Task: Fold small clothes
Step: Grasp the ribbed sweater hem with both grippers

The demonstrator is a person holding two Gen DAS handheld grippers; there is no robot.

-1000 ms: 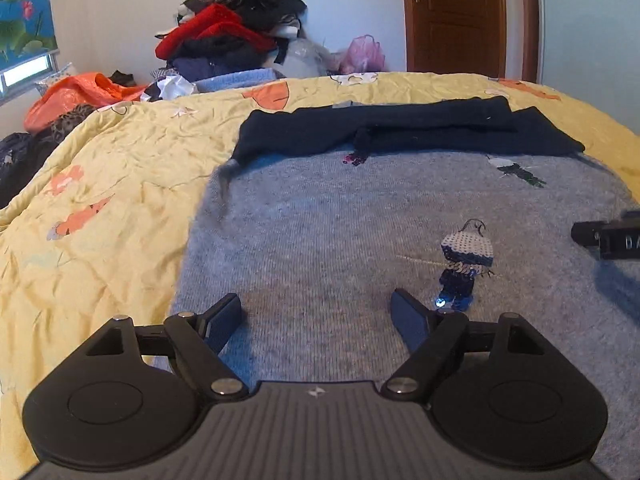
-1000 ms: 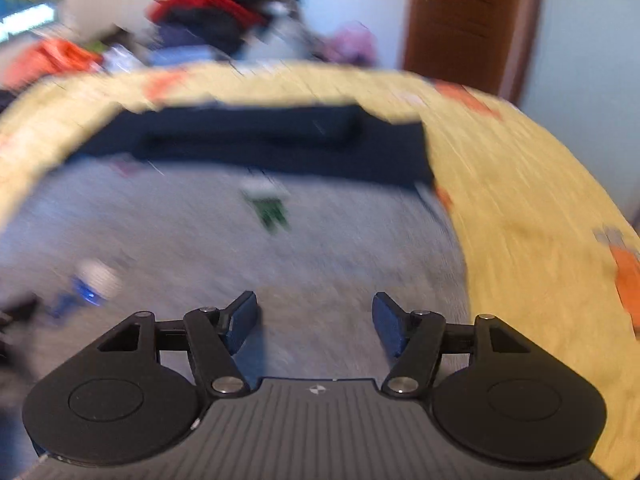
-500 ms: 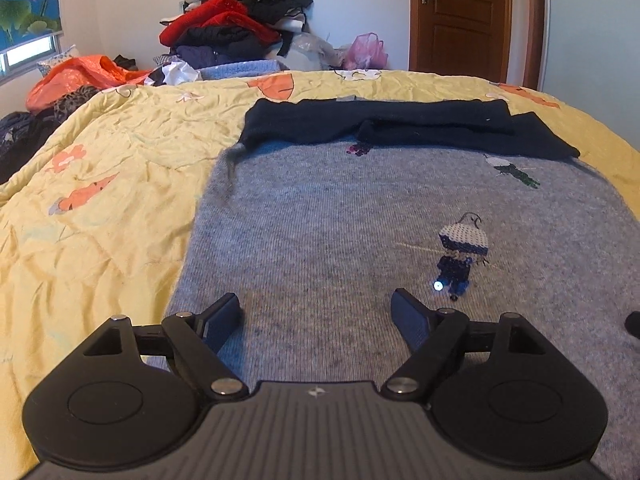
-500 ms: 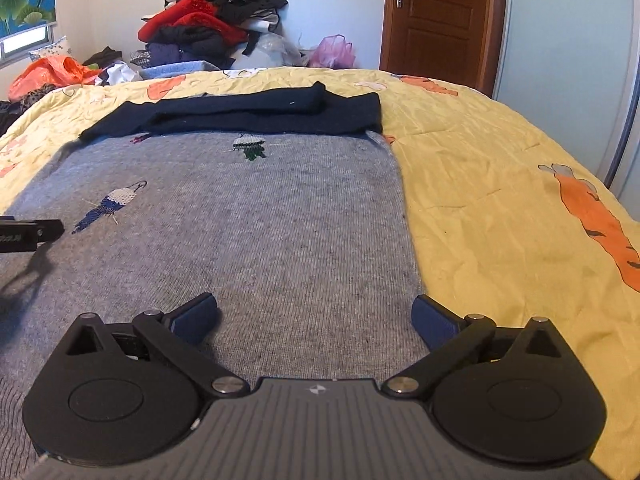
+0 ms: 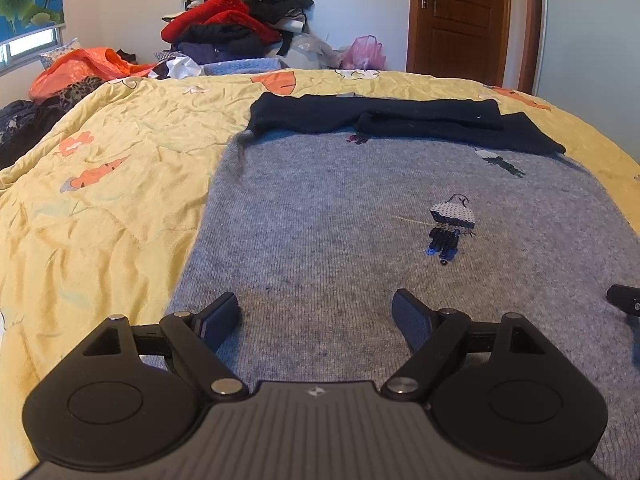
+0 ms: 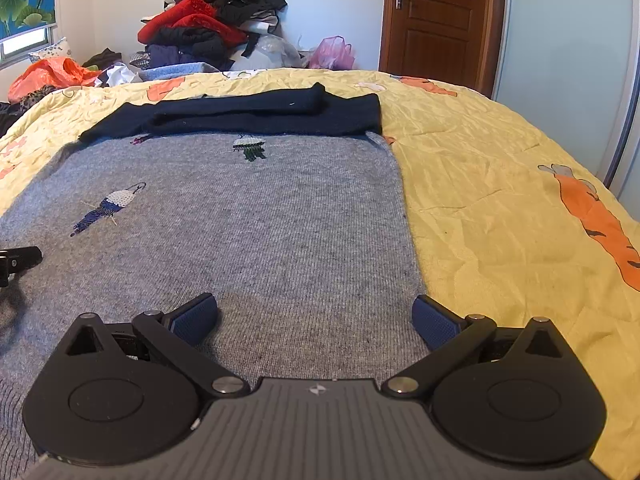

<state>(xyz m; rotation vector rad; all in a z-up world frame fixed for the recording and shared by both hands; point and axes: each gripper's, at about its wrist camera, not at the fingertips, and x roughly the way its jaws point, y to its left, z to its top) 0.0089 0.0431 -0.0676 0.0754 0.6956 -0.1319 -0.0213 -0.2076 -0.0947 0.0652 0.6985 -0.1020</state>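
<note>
While both claws hover low over the bed, nothing sits between their pads.
Garment: grey knitted sweater (image 5: 328, 220) with small embroidered figures, spread flat on the yellow quilted bedspread (image 5: 100, 184); dark navy sleeves (image 6: 248, 114) folded across its far end.
Left claw (image 5: 316, 314): wide, empty — near the sweater's left edge.
Right claw (image 6: 316, 316): jaws just opened to full spread, empty — straddling the sweater's right edge.
Background: heap of mixed clothes (image 6: 212, 36) beyond the bed.
</note>
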